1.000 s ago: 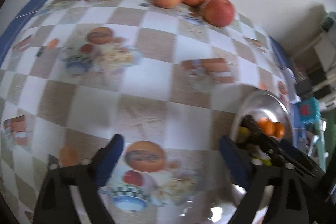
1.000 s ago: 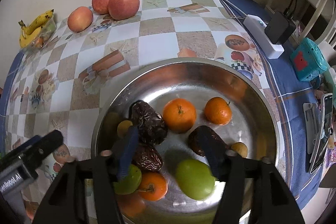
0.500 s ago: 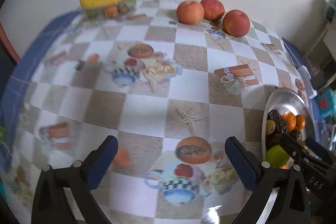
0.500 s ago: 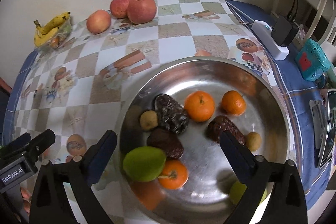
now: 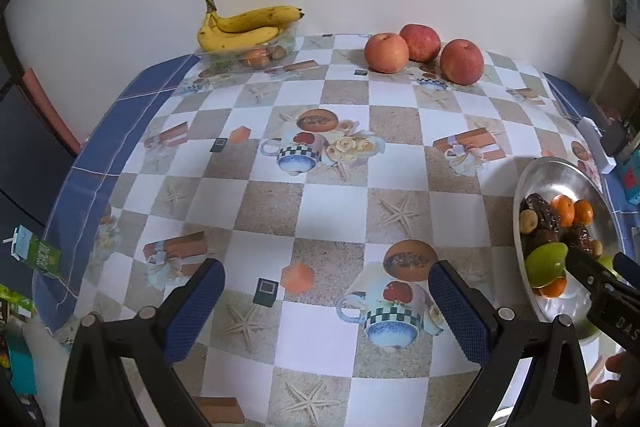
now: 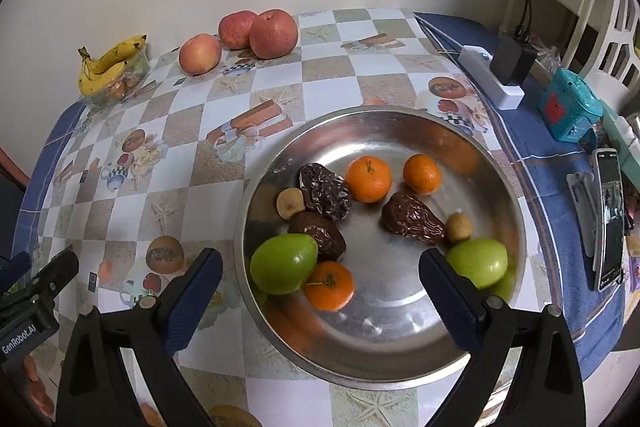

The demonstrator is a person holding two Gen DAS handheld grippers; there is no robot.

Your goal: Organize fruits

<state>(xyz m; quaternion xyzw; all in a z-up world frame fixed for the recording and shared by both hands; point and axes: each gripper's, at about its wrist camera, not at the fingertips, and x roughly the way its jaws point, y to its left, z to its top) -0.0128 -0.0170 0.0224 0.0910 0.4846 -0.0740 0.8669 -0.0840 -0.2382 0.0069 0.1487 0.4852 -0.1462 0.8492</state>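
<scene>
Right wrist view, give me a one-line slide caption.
Open right gripper hovers over a steel bowl holding oranges, dates and green fruits.

A round steel bowl [image 6: 400, 131] holds three oranges [image 6: 368, 179], two green fruits [image 6: 284, 263], three wrinkled dark dates [image 6: 324, 191] and two small tan fruits [image 6: 291, 203]. Three red apples [image 6: 274, 33] sit clustered near the wall; bananas [image 6: 108, 63] rest atop a clear container.
</scene>
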